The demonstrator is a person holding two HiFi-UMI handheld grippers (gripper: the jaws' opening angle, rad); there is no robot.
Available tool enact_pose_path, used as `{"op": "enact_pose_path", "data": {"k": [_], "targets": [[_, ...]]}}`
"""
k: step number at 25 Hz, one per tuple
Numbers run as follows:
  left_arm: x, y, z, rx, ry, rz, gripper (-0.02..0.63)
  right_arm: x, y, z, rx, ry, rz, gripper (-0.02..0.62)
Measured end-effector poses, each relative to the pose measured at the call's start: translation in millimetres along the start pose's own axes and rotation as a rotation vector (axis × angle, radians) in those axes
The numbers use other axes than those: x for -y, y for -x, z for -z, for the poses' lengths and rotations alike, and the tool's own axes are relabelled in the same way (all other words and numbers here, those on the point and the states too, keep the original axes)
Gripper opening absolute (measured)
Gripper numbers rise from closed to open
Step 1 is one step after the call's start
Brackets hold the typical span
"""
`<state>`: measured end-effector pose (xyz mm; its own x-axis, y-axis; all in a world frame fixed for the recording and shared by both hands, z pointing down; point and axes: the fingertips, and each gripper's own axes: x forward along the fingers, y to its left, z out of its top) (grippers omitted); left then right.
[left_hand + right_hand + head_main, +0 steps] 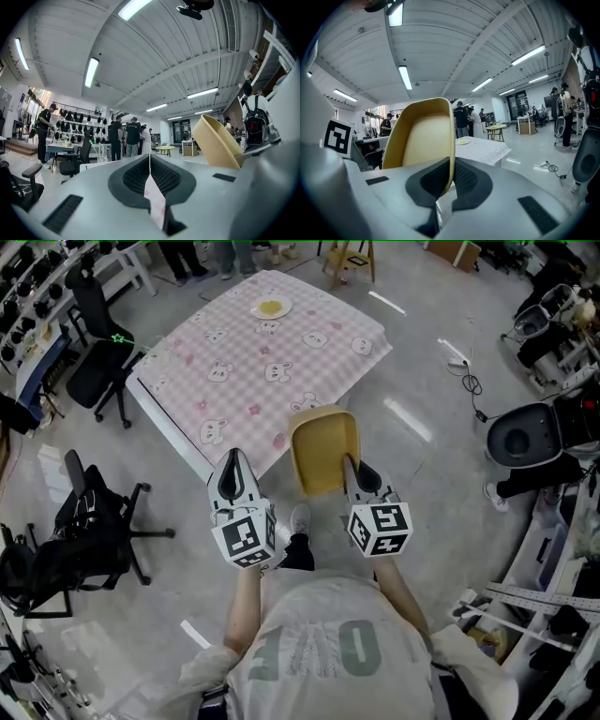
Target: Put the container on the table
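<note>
Grips the tan container (323, 451) by its rim in the right gripper (349, 465), tilted, in the air over the floor just short of the pink-checked table (262, 343). Carries the left gripper (234, 460) alongside, jaws closed together on nothing.

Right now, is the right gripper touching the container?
Touching. The right gripper view shows the right gripper with its jaws shut on the rim of the container.

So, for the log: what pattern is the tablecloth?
The tablecloth is pink check with bunnies; best in head view.
</note>
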<state>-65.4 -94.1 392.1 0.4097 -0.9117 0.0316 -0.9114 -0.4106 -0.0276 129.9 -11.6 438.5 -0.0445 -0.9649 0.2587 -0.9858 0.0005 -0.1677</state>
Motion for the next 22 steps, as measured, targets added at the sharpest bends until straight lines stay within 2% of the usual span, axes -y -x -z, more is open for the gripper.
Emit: {"op": "enact_pose_path", "data": {"k": [10, 17, 22], "targets": [[-59.6, -120.0, -17.3, 0.035, 0.004, -0.013, 0.031, 0.7, -146.2, -58.3, 0.015, 0.026, -0.013, 0.031], [-81.9, -145.5, -18.0, 0.031, 0.011, -0.067, 0.031, -1.1, -191.9, -67.2, -0.008, -0.007, -0.041, 0.031], [-89.0, -156.1, -20.1, 0.033, 0.016, -0.128, 0.031, -6.0, -215.5, -67.1, -0.033, -0.029, -0.102, 0.031]]}}
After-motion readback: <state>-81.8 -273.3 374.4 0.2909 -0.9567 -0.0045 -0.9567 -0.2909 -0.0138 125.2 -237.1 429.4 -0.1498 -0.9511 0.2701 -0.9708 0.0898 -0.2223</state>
